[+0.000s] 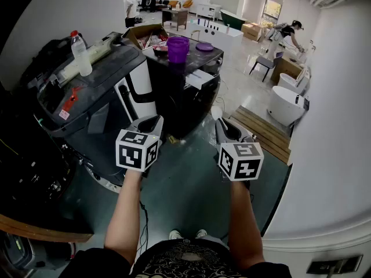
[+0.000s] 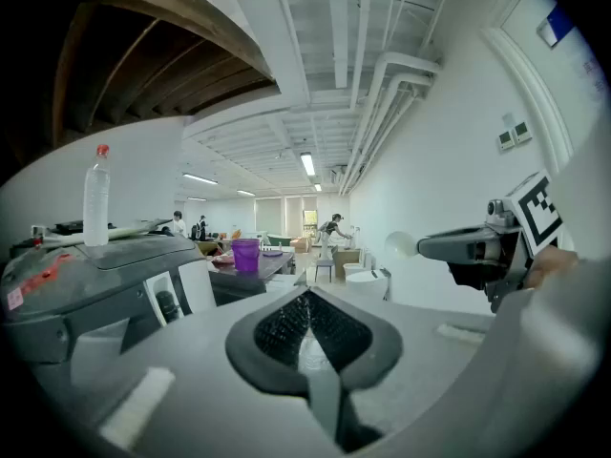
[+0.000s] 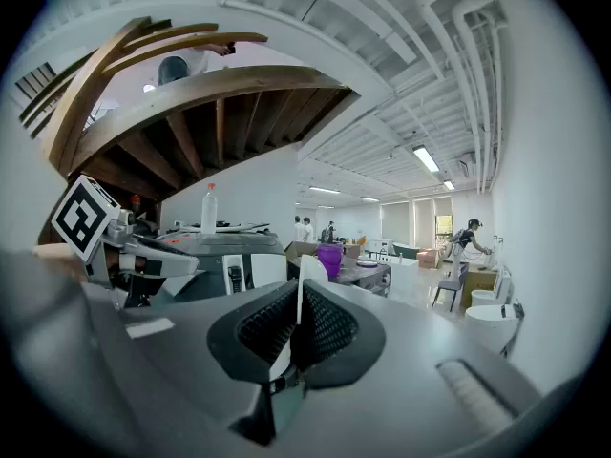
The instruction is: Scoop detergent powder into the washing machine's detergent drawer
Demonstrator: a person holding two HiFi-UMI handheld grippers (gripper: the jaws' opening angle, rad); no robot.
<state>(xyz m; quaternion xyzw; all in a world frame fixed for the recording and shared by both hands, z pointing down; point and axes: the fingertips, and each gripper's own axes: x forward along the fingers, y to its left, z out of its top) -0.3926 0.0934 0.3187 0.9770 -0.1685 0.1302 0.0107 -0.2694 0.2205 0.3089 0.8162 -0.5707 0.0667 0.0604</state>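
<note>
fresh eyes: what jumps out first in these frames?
The left gripper and the right gripper, each with a black-and-white marker cube, are held side by side low in the head view, both shut with nothing between the jaws. Beyond them a bright purple cup stands on a dark unit. A clear bottle with a red cap stands on the grey machine at left.

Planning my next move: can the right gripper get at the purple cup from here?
Probably not yet. The right gripper is held low over the floor, jaws together, and the purple cup stands well beyond it on the dark unit. Nothing stands between them, so stepping closer and opening should do.
</note>
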